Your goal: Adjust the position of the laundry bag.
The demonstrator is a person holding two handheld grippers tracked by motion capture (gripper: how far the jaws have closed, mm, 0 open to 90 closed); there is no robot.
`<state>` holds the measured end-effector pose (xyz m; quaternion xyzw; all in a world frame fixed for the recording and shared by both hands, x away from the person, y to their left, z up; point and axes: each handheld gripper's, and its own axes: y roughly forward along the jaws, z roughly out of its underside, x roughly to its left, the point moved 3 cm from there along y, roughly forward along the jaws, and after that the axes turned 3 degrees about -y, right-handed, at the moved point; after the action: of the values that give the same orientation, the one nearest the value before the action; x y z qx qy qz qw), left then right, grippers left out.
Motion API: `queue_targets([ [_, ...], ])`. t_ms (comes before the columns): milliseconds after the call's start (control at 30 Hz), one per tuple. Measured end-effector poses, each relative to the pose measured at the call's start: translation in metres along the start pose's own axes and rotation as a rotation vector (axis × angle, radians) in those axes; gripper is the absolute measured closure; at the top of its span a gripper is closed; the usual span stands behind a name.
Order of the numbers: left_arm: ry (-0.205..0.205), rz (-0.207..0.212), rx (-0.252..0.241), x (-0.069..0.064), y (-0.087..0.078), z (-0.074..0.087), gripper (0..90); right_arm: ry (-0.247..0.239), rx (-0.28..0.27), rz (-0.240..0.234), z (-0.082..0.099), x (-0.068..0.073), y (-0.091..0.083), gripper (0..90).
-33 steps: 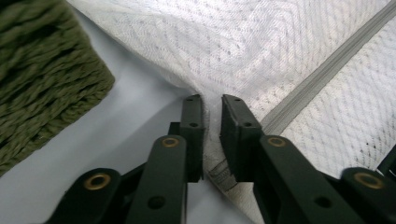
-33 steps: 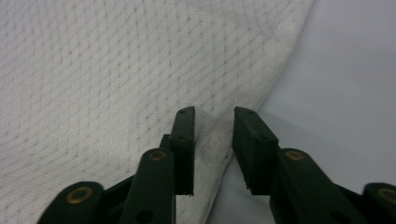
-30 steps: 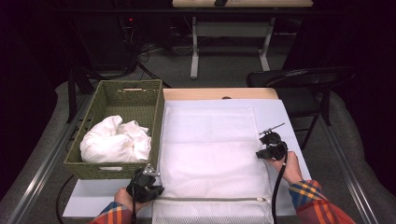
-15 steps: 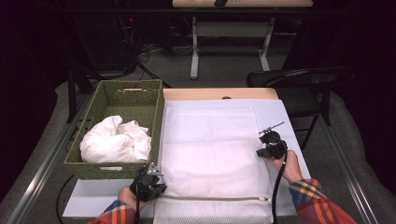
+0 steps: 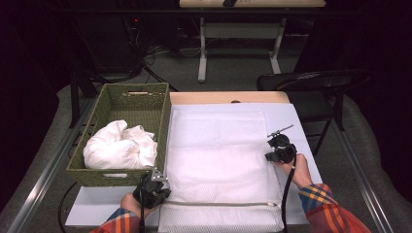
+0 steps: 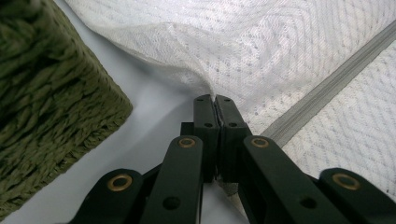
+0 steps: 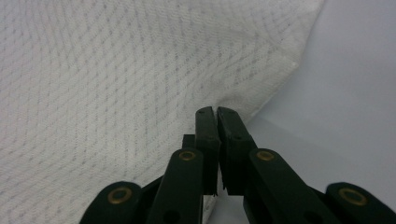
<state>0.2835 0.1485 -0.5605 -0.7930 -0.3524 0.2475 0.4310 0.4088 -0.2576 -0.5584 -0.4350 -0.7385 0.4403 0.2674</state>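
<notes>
Grip now set: my right gripper (image 7: 216, 111) has just pinched mesh bag (image 5: 218, 160) edge; left gripper (image 6: 215, 99) clenched on bag beside basket (image 5: 163, 121). Ready to lift, I judge.

Mesh bag (image 5: 221, 160): white open-weave netting, matt, fine diamond pattern, semi-sheer; grey woven zipper tape (image 6: 327, 88) across it. Basket (image 5: 107, 172): olive woven fibre, coarse, rough, matt. Cloth in basket (image 5: 119, 148): white fabric, soft, crumpled. Table sheet (image 5: 296, 121): pale, smooth, matt; bare wood strip (image 5: 228, 97) at far edge. Left gripper (image 6: 215, 99) and right gripper (image 7: 215, 110): black matt plastic, brass-coloured rivets. Sleeves (image 5: 323, 204): plaid cloth.
</notes>
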Motion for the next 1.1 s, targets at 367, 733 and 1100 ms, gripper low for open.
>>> queue_targets([
  [367, -0.003, -0.005, 0.011, 0.0, 0.001, 0.0, 88.2, -0.003, -0.014, -0.004, -0.004, -0.004, 0.0, 87.0],
  [733, -0.041, 0.007, 0.026, 0.003, -0.007, 0.005, 62.7, 0.03, 0.027, -0.03, -0.002, -0.005, 0.001, 61.9],
  [1100, -0.008, 0.048, 0.047, -0.004, 0.003, 0.003, 86.8, 0.004, 0.02, -0.026, -0.002, -0.002, 0.004, 84.9],
])
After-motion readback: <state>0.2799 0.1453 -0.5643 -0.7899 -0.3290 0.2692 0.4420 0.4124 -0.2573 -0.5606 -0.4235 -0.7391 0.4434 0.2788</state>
